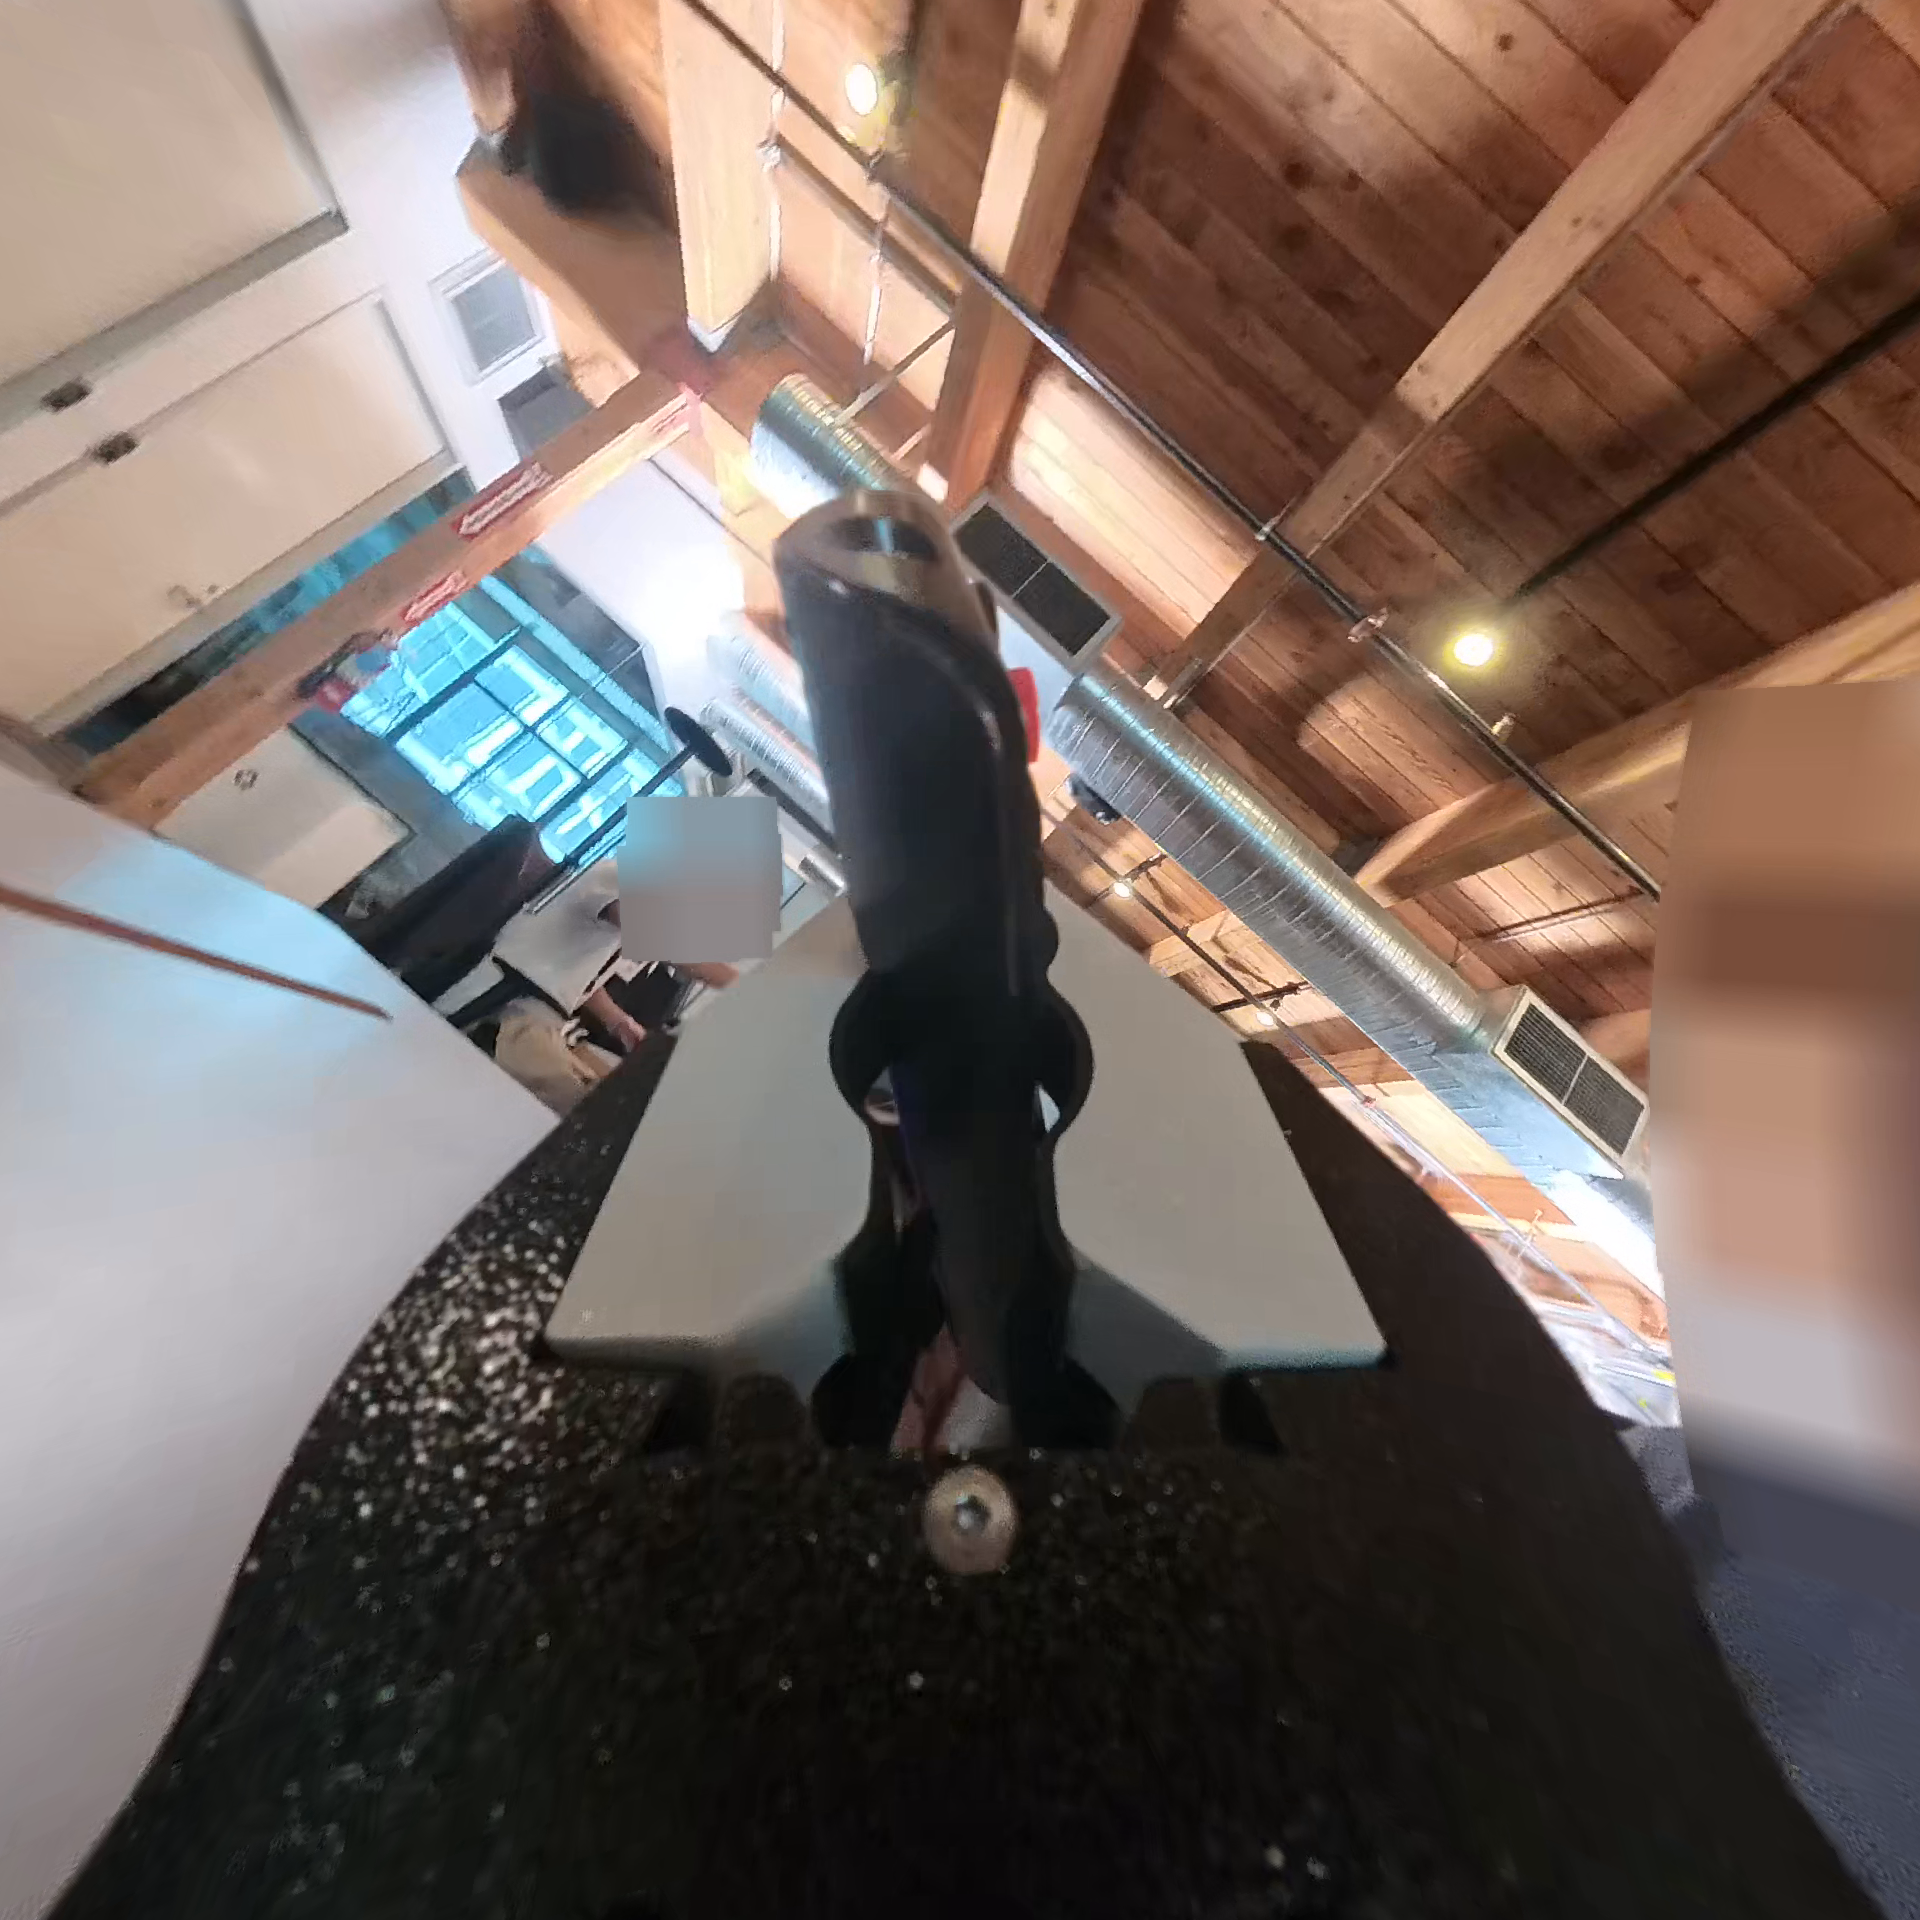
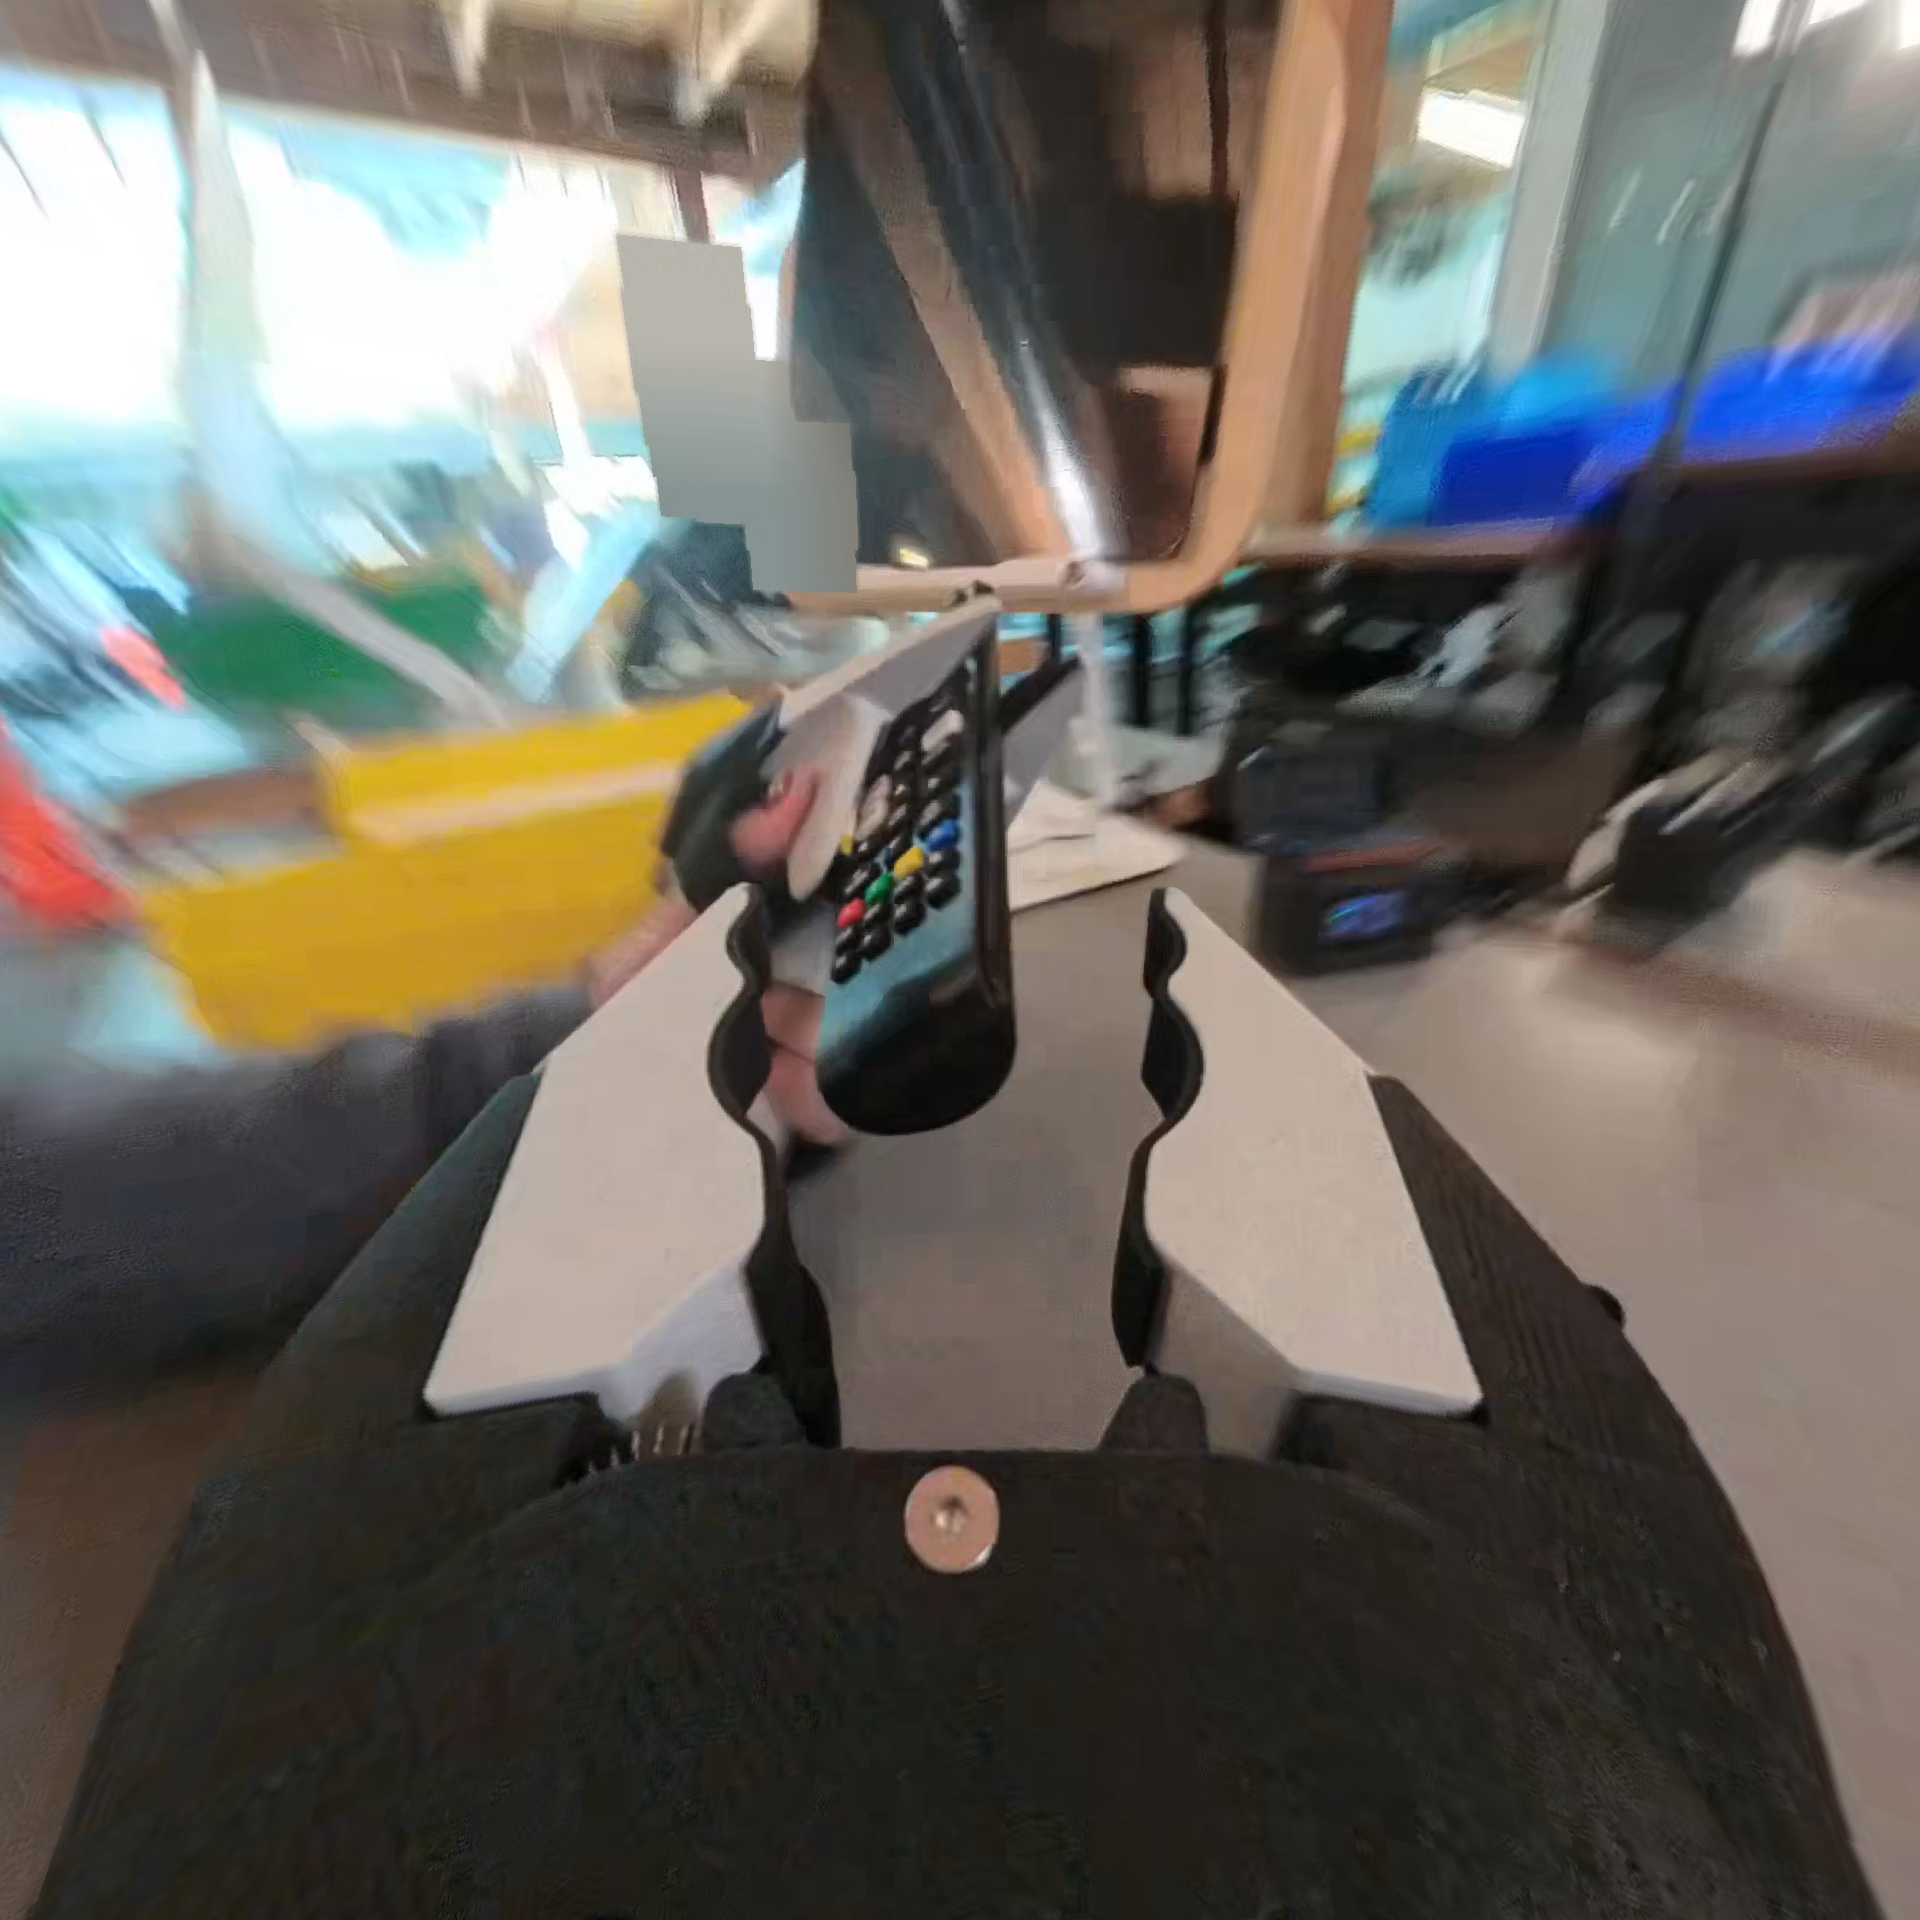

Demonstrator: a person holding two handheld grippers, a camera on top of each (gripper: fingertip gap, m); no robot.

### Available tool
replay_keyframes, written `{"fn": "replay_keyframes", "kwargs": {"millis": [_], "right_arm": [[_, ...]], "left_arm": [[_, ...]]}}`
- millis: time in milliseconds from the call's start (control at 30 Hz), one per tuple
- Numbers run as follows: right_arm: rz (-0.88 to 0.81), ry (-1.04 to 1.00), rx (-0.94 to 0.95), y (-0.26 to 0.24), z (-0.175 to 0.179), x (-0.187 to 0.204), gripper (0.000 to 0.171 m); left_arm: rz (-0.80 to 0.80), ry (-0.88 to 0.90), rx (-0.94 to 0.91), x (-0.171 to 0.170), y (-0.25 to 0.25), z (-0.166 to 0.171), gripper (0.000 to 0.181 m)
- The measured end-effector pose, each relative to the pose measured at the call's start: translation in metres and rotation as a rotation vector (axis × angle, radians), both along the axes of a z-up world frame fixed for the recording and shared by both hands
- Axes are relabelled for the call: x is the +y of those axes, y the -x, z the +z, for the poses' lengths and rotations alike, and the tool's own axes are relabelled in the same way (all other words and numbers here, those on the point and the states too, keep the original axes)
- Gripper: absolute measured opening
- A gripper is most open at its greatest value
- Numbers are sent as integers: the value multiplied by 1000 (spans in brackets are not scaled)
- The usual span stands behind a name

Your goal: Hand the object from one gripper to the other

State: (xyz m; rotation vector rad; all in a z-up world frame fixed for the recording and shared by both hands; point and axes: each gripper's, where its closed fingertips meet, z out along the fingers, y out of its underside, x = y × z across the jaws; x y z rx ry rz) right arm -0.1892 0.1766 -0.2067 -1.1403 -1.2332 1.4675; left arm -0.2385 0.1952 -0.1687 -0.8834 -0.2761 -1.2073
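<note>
Black remote control (image 1: 914, 831), coloured buttons, upright, clamped in left tongs (image 1: 956, 1049)

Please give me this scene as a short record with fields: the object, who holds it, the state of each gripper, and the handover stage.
object: black remote control with coloured buttons
holder: left gripper, shut on the remote control, pointing up toward the wooden ceiling
right gripper: open, jaws wide apart
relation: remote control hangs just ahead of the right gripper's fingers, not touching
handover stage: not yet received
</note>
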Motion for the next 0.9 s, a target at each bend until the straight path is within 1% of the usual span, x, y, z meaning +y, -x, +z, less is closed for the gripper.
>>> {"fn": "replay_keyframes", "kwargs": {"millis": [33,100,167,200,233,300,333,400,433,467,533,567,600,667,733,767,800,833,867,900], "right_arm": [[91,201,-6,0,1,-2,71],[238,540,-46,0,0,-5,64],[365,750,-43,-2,3,-8,44],[398,804,-66,-2,0,-10,39],[437,822,-77,-2,-2,-14,27],[431,820,-89,-1,-5,-13,25],[395,766,-96,0,-9,-11,22],[308,626,-85,1,-12,-6,21],[259,548,-73,1,-11,-3,20],[196,443,-61,1,-10,0,20],[65,152,-57,1,-11,4,21],[0,-16,-43,0,-10,4,20],[-63,-199,-30,-1,-9,2,20],[-195,-628,3,-3,-7,-4,21],[-356,-1092,34,-4,-8,-7,20],[-418,-1303,53,-4,-9,-9,20],[-464,-1467,65,-3,-11,-10,21],[-488,-1558,72,-2,-14,-10,20],[-489,-1566,72,0,-17,-9,20],[-466,-1507,65,0,-18,-8,22]], "left_arm": [[8,-26,6,-3,0,3,19],[13,-61,17,-6,-2,7,18],[25,-77,37,-8,-3,9,19],[27,-83,45,-8,-4,10,19],[31,-85,51,-9,-4,10,19],[34,-63,46,-6,-3,7,19],[31,-45,41,-4,-3,5,21],[14,-22,6,-1,-1,2,22],[-8,-31,-20,-2,0,2,29],[-32,-25,-50,0,1,1,40],[-79,9,-86,5,0,-3,62],[-94,34,-96,9,-1,-7,69],[-106,54,-103,11,-1,-10,72],[-125,78,-121,15,-3,-14,70],[-133,89,-139,16,-1,-17,54],[-135,95,-152,16,1,-19,49],[-135,90,-166,15,3,-19,42],[-131,94,-175,15,5,-20,38],[-123,102,-175,16,6,-22,37],[-118,107,-172,16,7,-23,37]]}}
